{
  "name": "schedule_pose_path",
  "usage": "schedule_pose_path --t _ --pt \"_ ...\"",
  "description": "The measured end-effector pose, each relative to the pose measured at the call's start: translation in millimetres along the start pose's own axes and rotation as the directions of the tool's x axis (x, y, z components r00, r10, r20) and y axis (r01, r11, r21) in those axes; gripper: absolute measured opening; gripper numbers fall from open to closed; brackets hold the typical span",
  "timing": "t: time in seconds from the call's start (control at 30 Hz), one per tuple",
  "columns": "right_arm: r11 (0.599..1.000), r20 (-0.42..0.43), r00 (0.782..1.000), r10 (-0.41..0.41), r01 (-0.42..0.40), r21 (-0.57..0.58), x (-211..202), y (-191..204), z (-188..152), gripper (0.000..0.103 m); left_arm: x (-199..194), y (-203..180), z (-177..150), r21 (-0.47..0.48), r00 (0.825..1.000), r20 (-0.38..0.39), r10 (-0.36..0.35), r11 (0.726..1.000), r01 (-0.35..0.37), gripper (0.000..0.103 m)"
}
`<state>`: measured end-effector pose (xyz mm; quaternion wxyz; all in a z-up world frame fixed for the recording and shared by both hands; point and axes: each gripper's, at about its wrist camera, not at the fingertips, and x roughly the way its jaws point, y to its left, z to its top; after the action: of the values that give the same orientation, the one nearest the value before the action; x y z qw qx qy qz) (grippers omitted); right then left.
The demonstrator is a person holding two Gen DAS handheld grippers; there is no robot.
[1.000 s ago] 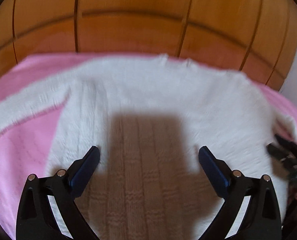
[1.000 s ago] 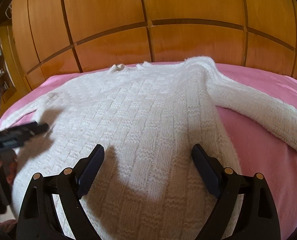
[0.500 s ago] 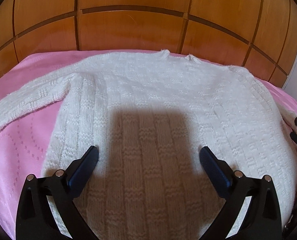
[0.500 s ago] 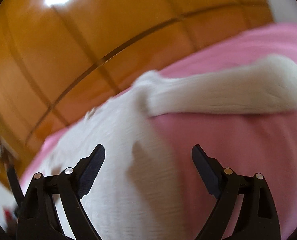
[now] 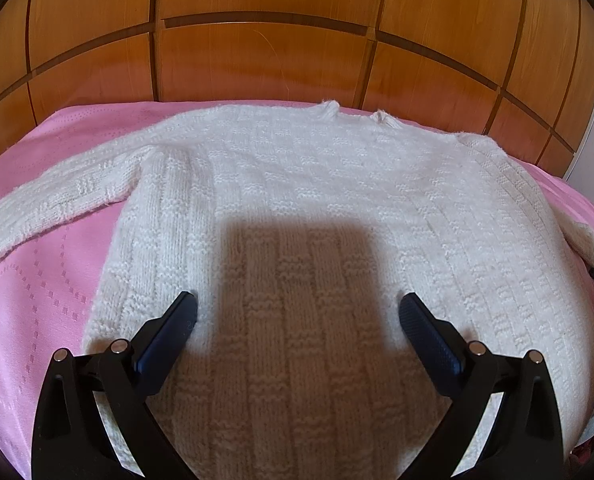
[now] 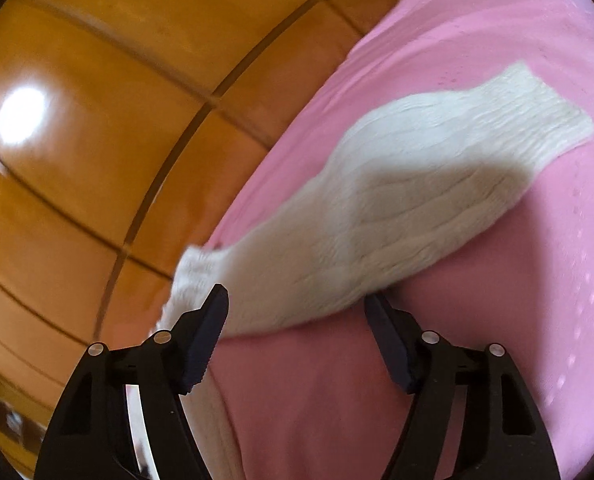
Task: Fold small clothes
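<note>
While both tongs gape, right tongs [image 6: 295,322] closing: white knit sweater [image 5: 337,200] flat on pink cover [image 5: 37,300]

Bed [image 5: 37,280] w/ pink cover, dotted pattern pressed into the fabric, wood panelling right behind its far edge. One thing lies on it: white knit sweater [image 5: 317,200], spread flat, neck toward the far edge, body filling most of the cover's middle. One sleeve runs out to the left side over bare pink. Other sleeve [image 6: 437,168] lies straight out on the cover too, cuff end flat, pink showing on both sides of it.
</note>
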<state>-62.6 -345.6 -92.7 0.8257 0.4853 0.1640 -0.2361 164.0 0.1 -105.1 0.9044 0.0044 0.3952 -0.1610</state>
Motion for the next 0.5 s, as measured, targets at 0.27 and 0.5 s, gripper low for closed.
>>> schedule_pose_path --t 0.27,0.5 --pt "0.995 0.029 0.996 -0.084 0.082 0.058 23 -14 39 0.008 0 1 0 -0.001 1.000 0.000 -0.002 1.000 0.002 0.101" --pt "0.979 0.181 0.966 -0.184 0.197 -0.053 8 -5 111 0.006 0 1 1 -0.008 1.000 0.000 -0.012 1.000 0.012 0.101"
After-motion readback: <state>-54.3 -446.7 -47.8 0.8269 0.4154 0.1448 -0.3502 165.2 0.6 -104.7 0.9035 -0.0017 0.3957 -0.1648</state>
